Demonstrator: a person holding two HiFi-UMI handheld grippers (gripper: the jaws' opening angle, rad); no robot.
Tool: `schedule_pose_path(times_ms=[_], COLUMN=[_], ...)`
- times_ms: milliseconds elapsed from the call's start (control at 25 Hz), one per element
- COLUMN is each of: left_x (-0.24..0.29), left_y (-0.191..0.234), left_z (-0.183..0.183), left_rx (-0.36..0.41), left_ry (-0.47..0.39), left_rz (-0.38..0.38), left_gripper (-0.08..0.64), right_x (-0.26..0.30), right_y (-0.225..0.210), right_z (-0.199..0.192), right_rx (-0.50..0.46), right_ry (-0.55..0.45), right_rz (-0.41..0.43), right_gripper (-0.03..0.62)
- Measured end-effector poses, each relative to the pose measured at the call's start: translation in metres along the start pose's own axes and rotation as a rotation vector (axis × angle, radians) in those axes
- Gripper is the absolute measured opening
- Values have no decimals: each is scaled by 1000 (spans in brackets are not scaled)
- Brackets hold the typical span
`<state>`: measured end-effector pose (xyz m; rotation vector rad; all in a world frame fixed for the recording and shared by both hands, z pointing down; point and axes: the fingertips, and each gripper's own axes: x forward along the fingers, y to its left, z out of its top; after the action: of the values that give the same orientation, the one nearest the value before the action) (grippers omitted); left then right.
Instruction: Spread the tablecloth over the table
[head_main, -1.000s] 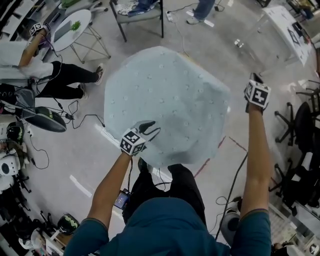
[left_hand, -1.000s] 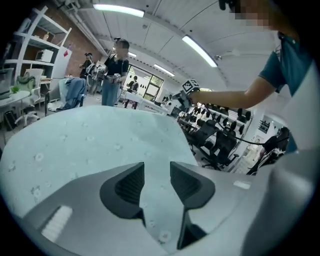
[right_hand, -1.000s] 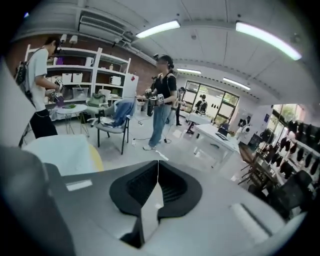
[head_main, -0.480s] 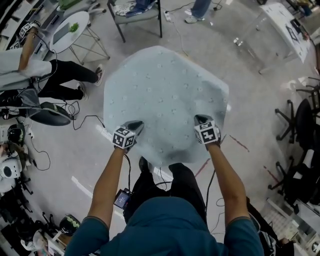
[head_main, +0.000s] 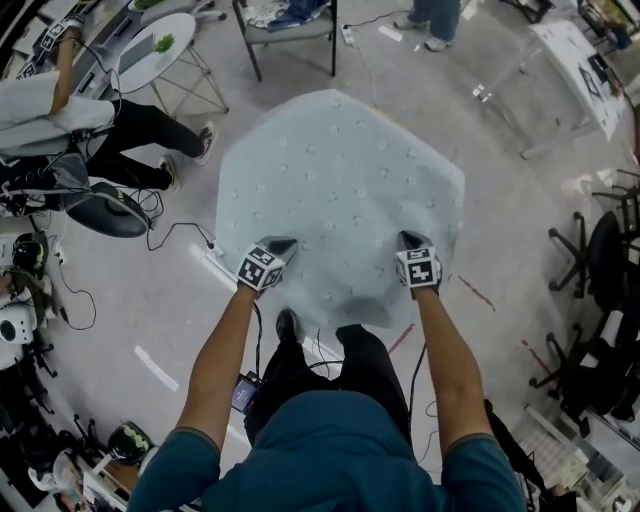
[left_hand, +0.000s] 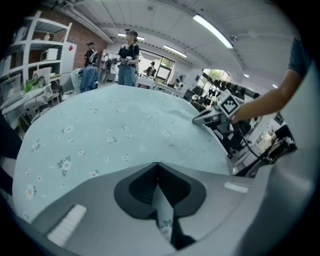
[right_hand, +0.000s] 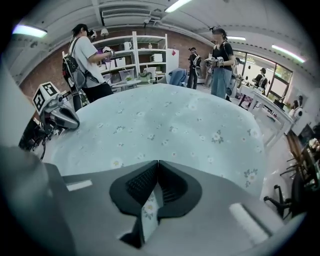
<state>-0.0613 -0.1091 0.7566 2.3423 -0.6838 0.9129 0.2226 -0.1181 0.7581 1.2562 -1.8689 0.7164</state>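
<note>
Tablecloth (head_main: 335, 190) covers the table, near hem hanging. Left tool (head_main: 279, 244) has just closed on a fold of hem; right tool (head_main: 407, 238) pinches the hem likewise. Risk: an uneven tug drags the cloth off-centre, or the thin pinch slips. Chair (head_main: 290, 25) well apart; floor cables (head_main: 170, 232) near.

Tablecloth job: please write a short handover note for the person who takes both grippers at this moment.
Left gripper: shut on a fold of the tablecloth at its near edge; its jaws have just been closing on it.
Right gripper: shut on the same near edge, further to the right.
The tablecloth lies over the table, which is hidden under it.
Done: the cloth covers the top.
Left: the near edge looks rumpled between the grippers; probably pull it smooth, then release both.
</note>
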Motion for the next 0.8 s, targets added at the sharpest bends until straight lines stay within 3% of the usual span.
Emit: schedule_pose_path(times_ms=[160, 280, 360, 600, 800], left_x=[4, 2, -4, -62, -112], left_y=[-8, -13, -10, 21, 34], left_z=[-7, -9, -13, -36, -63], left_rx=[127, 164, 165, 52, -108], left_ry=[36, 30, 20, -125, -211], left_rz=[20, 5, 29, 245, 296], left_gripper=[0, 5, 9, 2, 2], right_x=[0, -4, -9, -37, -68], right_y=[-5, -9, -7, 23, 30], right_z=[3, 2, -4, -54, -88], right_rx=[99, 218, 231, 221, 289], right_ry=[-6, -26, -28, -9, 5], right_rz=[3, 15, -7, -20, -31], right_gripper=[11, 11, 11, 11, 11])
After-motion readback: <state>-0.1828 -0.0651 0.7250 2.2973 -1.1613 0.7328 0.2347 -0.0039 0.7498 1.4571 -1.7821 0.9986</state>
